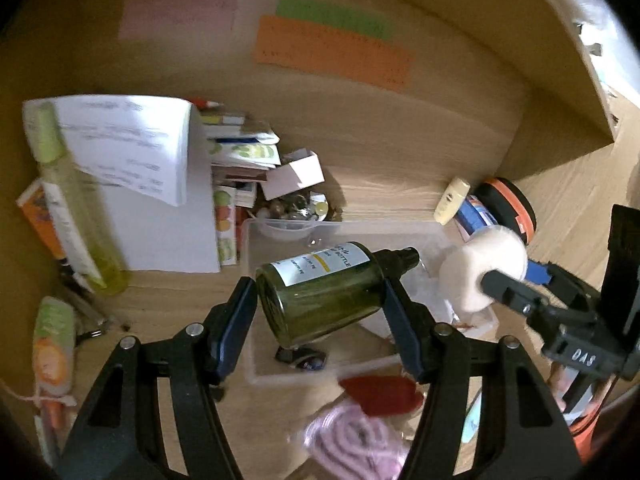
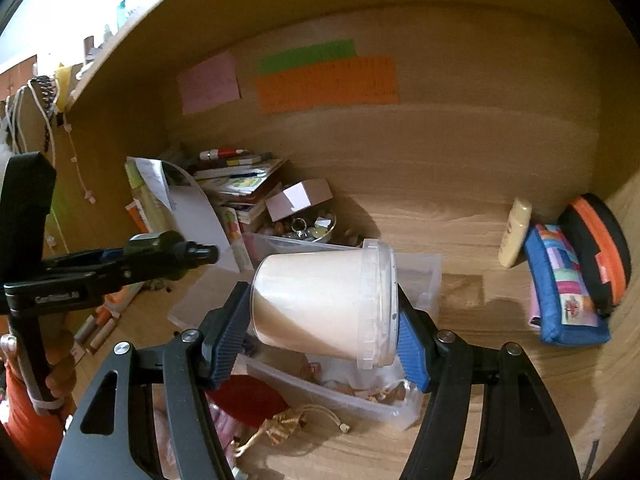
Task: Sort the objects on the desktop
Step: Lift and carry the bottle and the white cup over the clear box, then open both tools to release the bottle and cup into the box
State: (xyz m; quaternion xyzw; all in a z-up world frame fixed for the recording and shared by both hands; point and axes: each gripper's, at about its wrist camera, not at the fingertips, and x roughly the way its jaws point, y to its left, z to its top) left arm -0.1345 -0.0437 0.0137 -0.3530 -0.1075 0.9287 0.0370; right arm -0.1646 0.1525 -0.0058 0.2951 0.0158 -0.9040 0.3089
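The left tool is clamped on a green spray bottle, which is held on its side with the black nozzle pointing toward 2 o'clock. It is carried above the clear plastic bin, probably so that it can be lowered in with the small items already lying there. The right tool is clamped on a white lidded tub, also held sideways with its lid toward 3 o'clock, over the same bin. Both things appear to be lifted off the worktop; being gripped across their bodies, they are kept from rolling out between the pads.

In the left view, a tall yellow-green bottle is shown standing at 9 o'clock beside loose paper, and a pink knitted piece lies at 6 o'clock; neither is clear in the right view. In the right view, the tub's translucent lid is shown plainly, along with a blue patchwork pouch and an orange-rimmed black case at 3 o'clock, seen only partly from the left. A bowl of small trinkets is seen behind the bin at 12 o'clock. Each tool is also caught from the side by the other camera.
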